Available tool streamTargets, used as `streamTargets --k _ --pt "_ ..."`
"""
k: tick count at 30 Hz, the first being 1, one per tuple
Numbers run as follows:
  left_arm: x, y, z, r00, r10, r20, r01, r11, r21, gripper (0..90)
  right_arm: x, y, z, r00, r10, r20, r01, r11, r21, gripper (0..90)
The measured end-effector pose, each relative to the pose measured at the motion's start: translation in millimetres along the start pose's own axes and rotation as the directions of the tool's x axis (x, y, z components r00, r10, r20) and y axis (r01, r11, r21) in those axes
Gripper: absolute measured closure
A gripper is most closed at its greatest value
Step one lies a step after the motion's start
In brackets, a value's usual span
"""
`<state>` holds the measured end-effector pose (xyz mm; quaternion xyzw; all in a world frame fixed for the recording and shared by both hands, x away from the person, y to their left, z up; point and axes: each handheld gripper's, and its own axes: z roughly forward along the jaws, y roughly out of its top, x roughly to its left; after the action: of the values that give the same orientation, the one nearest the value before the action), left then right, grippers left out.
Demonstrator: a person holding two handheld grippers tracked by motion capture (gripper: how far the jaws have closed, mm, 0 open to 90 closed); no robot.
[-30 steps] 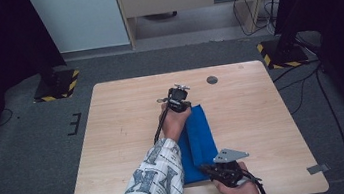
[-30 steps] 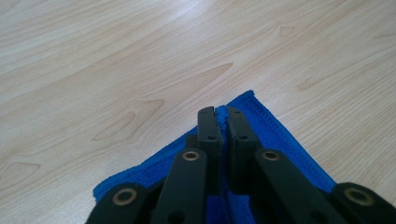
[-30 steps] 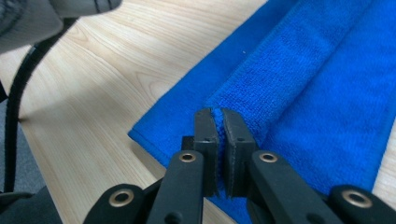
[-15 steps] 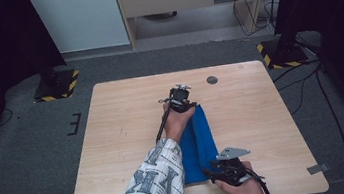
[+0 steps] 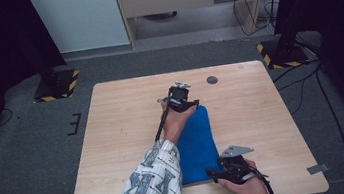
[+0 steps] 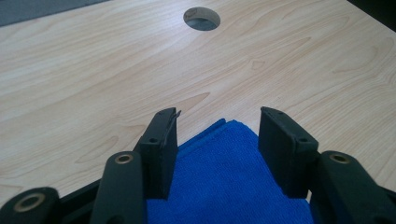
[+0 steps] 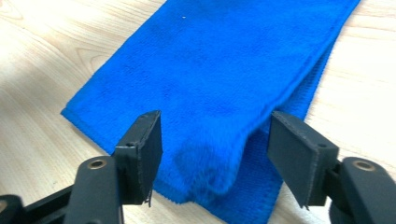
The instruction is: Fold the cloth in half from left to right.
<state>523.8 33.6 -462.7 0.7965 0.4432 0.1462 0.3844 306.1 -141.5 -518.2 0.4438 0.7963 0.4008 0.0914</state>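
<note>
A folded blue cloth (image 5: 197,141) lies flat along the middle of the wooden table (image 5: 124,133). My left gripper (image 5: 188,104) is at the cloth's far end. In the left gripper view its jaws (image 6: 218,126) stand apart with the blue cloth's (image 6: 229,177) corner between them, untouched by the pads. My right gripper (image 5: 214,173) is at the near end. Its jaws (image 7: 215,135) straddle the layered edge of the blue cloth (image 7: 224,70) without pressing on it. Both pairs of jaws have just been opening.
A round cable hole (image 5: 212,79) sits in the table beyond the left gripper, also the hole (image 6: 201,17) ahead of its jaws. Bare wood lies left and right of the cloth. Black stands with striped bases (image 5: 56,86) flank the table on the floor.
Both hands stay at the cloth's two ends, and the cloth lies in the same place. The right gripper has shifted slightly at the near edge.
</note>
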Motion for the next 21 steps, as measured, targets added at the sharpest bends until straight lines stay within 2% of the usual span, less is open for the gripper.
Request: streamTargets --k 3,11,16,18,21 --pt "-0.4 0.1 -11.2 0.9992 0.039 -0.008 -0.039 0.9992 -0.009 44.5 -1.4 0.7 0.2 1.0000 -0.006 0.008 0.006 1.000 -0.010 31.4" --pt "-0.2 -12.7 -43.9 0.9968 0.078 -0.018 -0.078 0.9968 -0.016 39.1 -6.8 14.1 -2.4 0.9985 -0.047 0.027 0.048 0.998 -0.037 24.1" --pt "7.4 -23.4 -60.3 0.9971 0.069 -0.031 -0.070 0.9973 -0.022 32.7 -11.6 30.6 -4.9 0.9950 -0.084 0.053 0.087 0.995 -0.057 20.6" --pt "11.6 -29.7 -65.3 0.9982 0.051 -0.032 -0.052 0.9981 -0.034 31.3 -15.0 36.3 -3.1 0.9932 -0.096 0.065 0.100 0.993 -0.058 18.7" --pt "19.7 -38.4 -67.7 0.9992 0.032 -0.024 -0.032 0.9990 -0.032 28.2 -21.8 47.5 3.2 0.9940 -0.086 0.067 0.090 0.994 -0.055 17.3"
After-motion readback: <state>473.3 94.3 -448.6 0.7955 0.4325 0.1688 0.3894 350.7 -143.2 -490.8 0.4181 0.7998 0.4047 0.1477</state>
